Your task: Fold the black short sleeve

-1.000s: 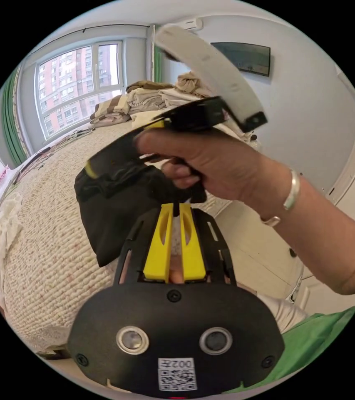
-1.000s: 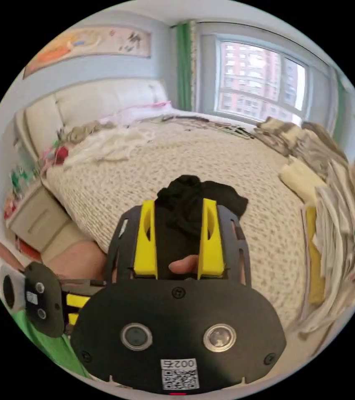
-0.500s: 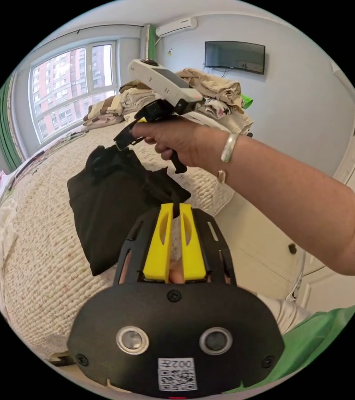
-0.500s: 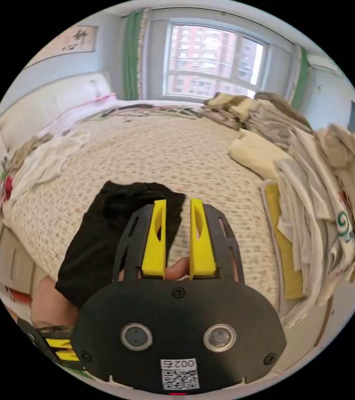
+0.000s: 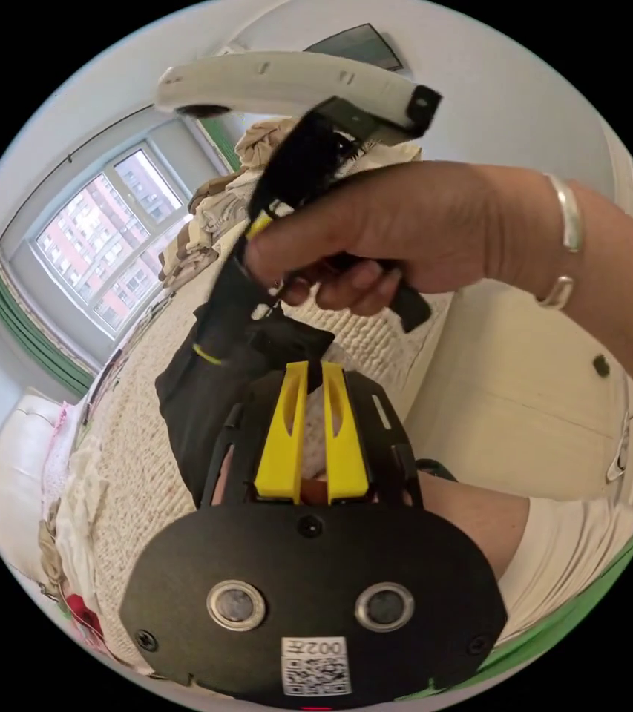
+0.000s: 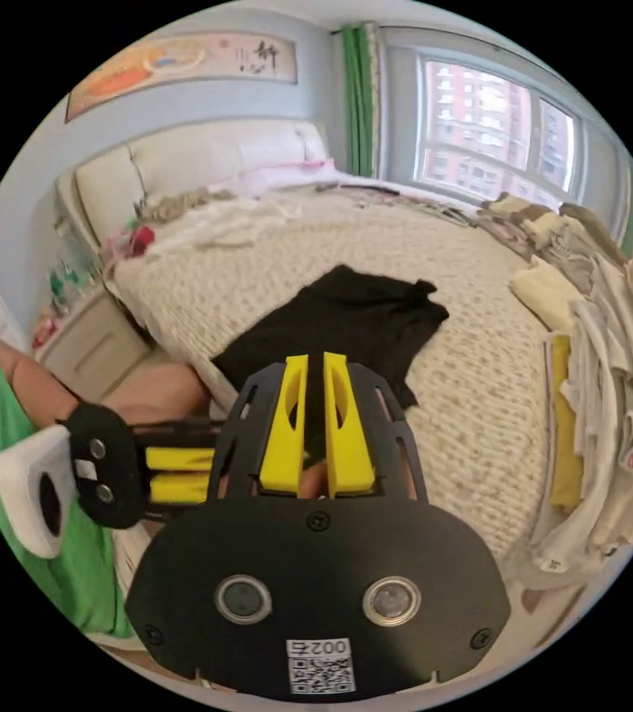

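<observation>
The black short sleeve shirt [image 6: 346,319] lies partly spread on the knitted bedspread [image 6: 271,252], near the bed's edge. In the right gripper view my right gripper [image 6: 315,362] is shut on the shirt's near edge, and black cloth shows in the thin gap between the yellow jaws. My left gripper [image 6: 197,471] comes in from the left, with its tips hidden behind the right gripper's frame. In the left gripper view my left gripper [image 5: 309,368] pinches a black fold of the shirt [image 5: 197,400]. Just above it, a hand [image 5: 383,237] holds the right gripper [image 5: 216,345] against the same cloth.
Stacks of folded light clothes [image 6: 613,348] line the right side of the bed. More laundry lies by the padded headboard [image 6: 182,163]. A pale cabinet [image 5: 539,415] stands beside the bed, with a window [image 6: 494,133] behind it. The person's green clothing [image 6: 4,445] is close on the left.
The right gripper's jaws, apart in both earlier frames, have closed on the shirt's edge. The shirt now lies flatter and more spread out. The left gripper kept its pinch while both cameras swung.
</observation>
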`<action>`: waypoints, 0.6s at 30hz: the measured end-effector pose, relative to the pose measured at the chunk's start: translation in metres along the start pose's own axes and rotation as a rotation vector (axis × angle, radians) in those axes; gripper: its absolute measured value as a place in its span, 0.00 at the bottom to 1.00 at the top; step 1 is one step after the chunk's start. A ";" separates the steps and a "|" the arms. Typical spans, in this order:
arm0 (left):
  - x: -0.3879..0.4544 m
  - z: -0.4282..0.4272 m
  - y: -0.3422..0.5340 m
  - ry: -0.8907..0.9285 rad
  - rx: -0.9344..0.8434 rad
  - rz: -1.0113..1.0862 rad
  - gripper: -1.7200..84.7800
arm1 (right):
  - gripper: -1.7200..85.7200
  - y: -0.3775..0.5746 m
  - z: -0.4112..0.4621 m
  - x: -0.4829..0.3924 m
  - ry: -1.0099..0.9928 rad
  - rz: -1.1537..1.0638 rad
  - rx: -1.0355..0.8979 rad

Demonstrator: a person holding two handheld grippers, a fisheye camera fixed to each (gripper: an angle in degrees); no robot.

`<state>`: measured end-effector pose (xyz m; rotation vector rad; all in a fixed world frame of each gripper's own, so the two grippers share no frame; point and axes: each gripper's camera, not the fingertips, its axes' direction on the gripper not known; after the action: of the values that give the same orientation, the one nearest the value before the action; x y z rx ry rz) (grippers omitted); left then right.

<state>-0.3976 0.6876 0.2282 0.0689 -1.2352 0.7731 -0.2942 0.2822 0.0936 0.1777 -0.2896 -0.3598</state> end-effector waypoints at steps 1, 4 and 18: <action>-0.001 -0.001 -0.001 -0.001 -0.004 -0.007 0.02 | 0.05 0.005 0.003 0.003 0.061 0.030 -0.024; -0.012 -0.008 -0.001 0.029 0.009 -0.062 0.02 | 0.07 0.031 0.003 0.031 0.178 0.194 -0.054; -0.174 -0.030 0.074 0.039 0.020 -0.662 0.05 | 0.17 0.109 -0.035 0.045 -0.080 0.501 0.122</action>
<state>-0.4346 0.6701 0.0411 0.4534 -1.0724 0.2076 -0.2085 0.3700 0.0953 0.2037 -0.4235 0.1485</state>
